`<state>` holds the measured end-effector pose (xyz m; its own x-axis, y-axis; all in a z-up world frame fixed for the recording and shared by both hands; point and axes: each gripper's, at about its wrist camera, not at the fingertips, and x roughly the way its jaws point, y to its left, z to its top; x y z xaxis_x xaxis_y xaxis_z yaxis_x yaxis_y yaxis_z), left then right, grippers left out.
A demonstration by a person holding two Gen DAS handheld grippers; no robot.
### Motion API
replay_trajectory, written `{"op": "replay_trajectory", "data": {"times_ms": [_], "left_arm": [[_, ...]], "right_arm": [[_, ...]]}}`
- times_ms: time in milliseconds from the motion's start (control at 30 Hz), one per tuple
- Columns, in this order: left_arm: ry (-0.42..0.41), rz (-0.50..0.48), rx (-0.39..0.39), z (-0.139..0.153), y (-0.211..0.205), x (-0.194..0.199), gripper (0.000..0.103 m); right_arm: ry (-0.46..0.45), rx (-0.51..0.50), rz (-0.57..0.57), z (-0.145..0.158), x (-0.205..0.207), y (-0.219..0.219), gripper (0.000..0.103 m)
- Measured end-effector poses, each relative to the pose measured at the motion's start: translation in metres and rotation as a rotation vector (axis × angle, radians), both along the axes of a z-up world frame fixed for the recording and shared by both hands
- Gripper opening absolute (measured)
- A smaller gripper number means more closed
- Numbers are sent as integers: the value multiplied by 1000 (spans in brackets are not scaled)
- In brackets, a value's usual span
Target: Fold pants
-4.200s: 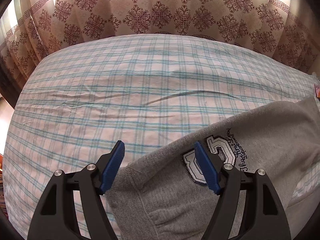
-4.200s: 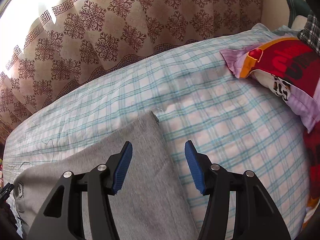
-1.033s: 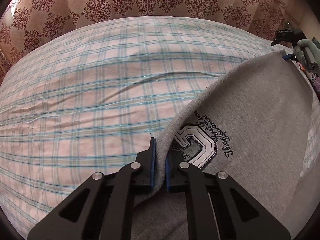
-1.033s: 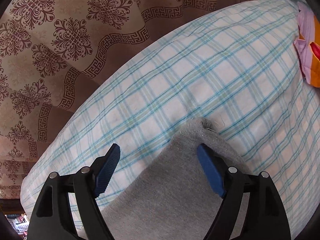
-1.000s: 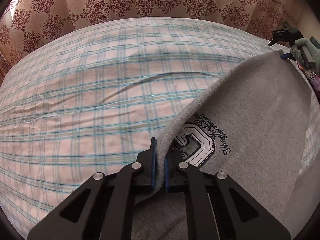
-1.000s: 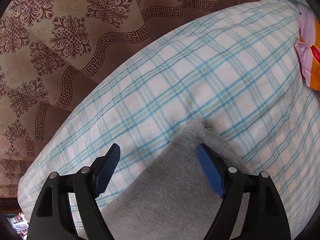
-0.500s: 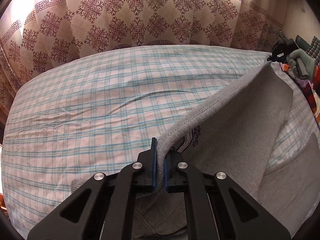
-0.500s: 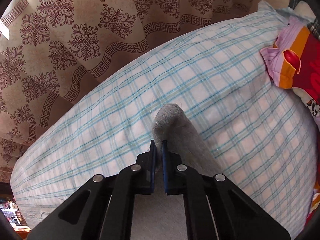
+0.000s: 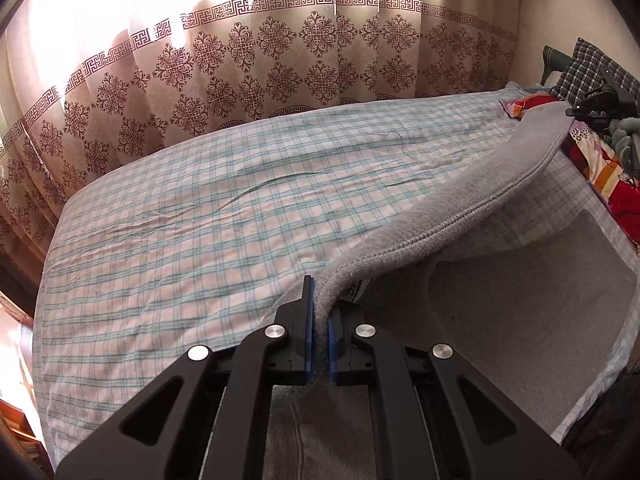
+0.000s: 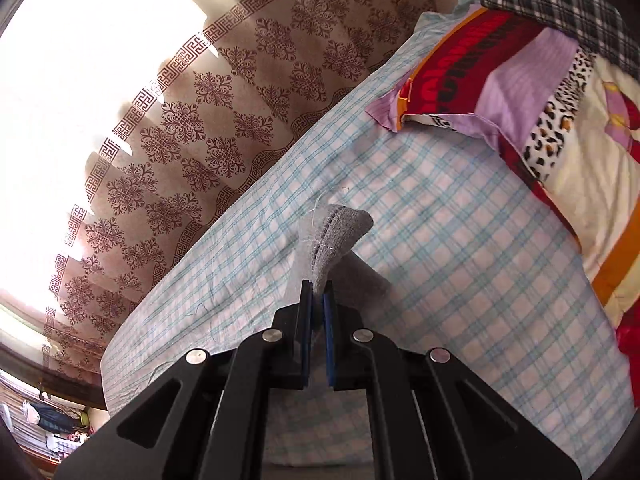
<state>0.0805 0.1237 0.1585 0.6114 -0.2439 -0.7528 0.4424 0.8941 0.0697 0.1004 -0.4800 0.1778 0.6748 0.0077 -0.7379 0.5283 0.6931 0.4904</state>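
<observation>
Grey sweatpants [image 9: 460,220] lie on a plaid bed sheet [image 9: 200,220]. My left gripper [image 9: 319,320] is shut on the pants' edge near the waist and holds it off the bed. One leg stretches up and to the right as a raised flap. The other leg [image 9: 520,312] lies flat underneath. My right gripper [image 10: 316,300] is shut on the hem end of the pants [image 10: 338,236] and holds it above the sheet [image 10: 460,260]. It also shows in the left wrist view [image 9: 600,108] at the far right, holding the raised leg's end.
A patterned curtain [image 9: 280,60] hangs behind the bed. A red, purple and cream quilt [image 10: 540,100] and a dark checked pillow [image 10: 560,0] lie at the bed's right end. The sheet's far and left parts are bare.
Both grippers have lifted higher, raising the held leg further off the bed. The leg's underside now faces me and the logo is almost hidden.
</observation>
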Motion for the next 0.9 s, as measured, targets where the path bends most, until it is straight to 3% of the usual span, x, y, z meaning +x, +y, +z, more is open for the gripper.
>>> {"op": "replay_trajectory", "data": {"times_ms": [167, 333, 467, 600, 700, 900], "left_arm": [[6, -33, 49, -9, 4, -55, 5], [36, -53, 96, -33, 10, -95, 5], [49, -74, 149, -55, 9, -119, 5], [50, -69, 162, -68, 8, -128, 5], [11, -74, 181, -62, 5, -134, 5], [-34, -81, 200, -44, 15, -151, 5]], "right_arm": [[-40, 4, -24, 0, -101, 8, 4], [8, 89, -88, -44, -187, 11, 4], [37, 172, -140, -85, -238, 13, 4], [46, 188, -162, -107, -259, 13, 4], [16, 173, -143, -99, -263, 16, 4], [-25, 21, -128, -50, -293, 22, 1]]}}
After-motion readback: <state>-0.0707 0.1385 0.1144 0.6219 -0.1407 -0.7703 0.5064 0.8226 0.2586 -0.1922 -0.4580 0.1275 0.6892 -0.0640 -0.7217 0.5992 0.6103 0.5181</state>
